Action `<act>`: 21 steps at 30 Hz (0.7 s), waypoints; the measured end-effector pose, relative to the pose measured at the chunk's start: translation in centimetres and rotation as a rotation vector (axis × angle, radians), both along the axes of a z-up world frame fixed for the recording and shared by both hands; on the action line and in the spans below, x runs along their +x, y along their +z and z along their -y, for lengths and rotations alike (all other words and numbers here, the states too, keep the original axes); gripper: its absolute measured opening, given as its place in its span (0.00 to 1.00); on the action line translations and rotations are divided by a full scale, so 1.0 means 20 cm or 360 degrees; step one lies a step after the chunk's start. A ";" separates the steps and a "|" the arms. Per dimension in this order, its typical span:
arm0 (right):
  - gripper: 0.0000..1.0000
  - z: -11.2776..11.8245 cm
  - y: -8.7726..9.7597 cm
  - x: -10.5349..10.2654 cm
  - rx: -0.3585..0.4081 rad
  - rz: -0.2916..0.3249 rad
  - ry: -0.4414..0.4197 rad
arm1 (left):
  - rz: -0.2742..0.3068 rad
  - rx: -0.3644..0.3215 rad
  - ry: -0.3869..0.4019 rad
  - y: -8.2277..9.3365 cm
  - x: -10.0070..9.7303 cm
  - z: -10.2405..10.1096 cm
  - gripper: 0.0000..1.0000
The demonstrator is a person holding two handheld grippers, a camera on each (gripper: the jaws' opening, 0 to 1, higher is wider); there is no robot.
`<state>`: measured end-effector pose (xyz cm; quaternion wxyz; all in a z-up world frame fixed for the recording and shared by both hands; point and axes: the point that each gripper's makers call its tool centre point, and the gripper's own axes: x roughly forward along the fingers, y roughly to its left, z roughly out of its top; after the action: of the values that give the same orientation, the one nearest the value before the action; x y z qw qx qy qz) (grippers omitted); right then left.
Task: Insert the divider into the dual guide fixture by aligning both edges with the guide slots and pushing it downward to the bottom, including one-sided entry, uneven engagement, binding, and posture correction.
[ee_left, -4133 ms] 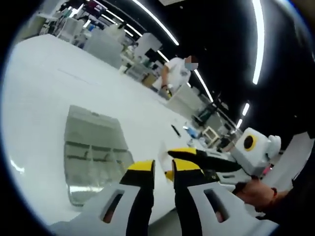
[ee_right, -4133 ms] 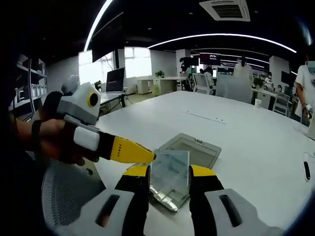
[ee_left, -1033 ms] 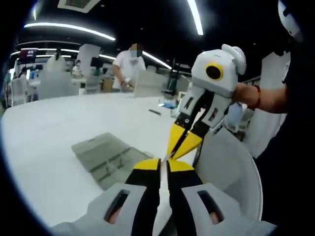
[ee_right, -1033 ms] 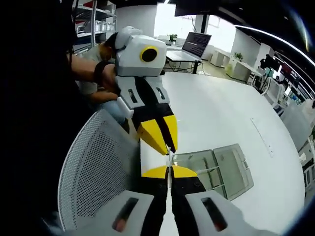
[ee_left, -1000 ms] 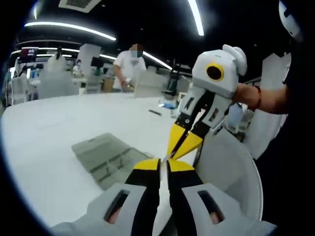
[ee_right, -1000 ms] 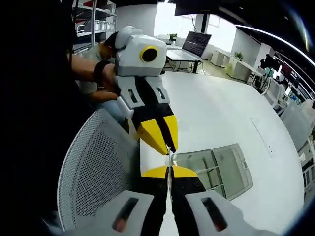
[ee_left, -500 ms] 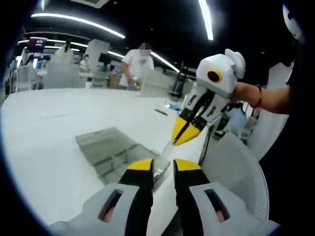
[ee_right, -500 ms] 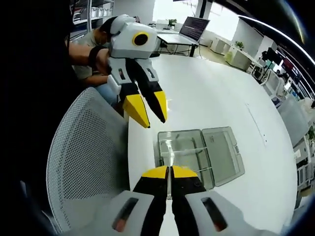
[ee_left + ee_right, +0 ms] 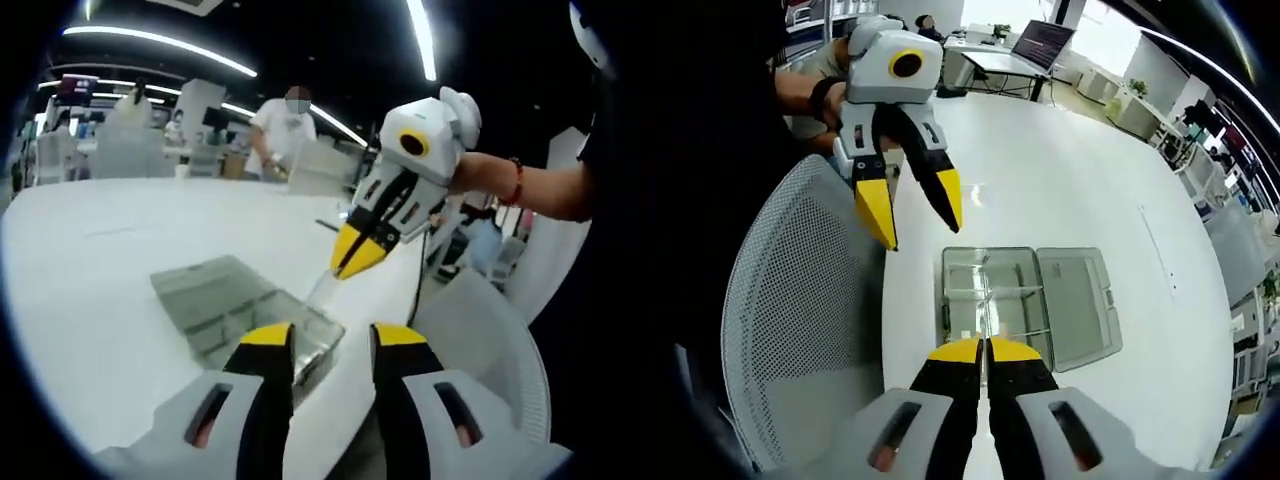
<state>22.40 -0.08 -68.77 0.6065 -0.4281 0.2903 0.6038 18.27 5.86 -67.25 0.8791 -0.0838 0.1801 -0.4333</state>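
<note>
Looking across a broad white worktop (image 9: 1070, 190) in an office lit by ceiling strips, I see a mesh chair (image 9: 800, 330) at its edge. On it lies the clear fixture (image 9: 990, 295), lid (image 9: 1075, 300) open flat beside. My right tongs (image 9: 983, 350) pinch the clear divider (image 9: 983, 300) edge-on above the fixture; my left tongs (image 9: 330, 340) stand apart, holding nothing.

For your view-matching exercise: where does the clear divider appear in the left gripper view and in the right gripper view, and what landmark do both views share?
Left gripper view: the divider slants down from the right claw at centre, toward the fixture.
Right gripper view: the divider runs edge-on up from that claw's shut tips, low centre, over the fixture.
Shared landmark: the clear fixture on the white table.
</note>
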 end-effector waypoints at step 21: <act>0.00 0.07 -0.09 0.09 -0.0197 -0.0011 0.0064 | 0.0000 0.0020 -0.0027 -0.03 0.00 0.01 0.53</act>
<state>24.14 -1.48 -70.59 0.5656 -0.4685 0.3207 0.5981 18.22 5.62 -67.79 0.8759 -0.0769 0.1837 -0.4396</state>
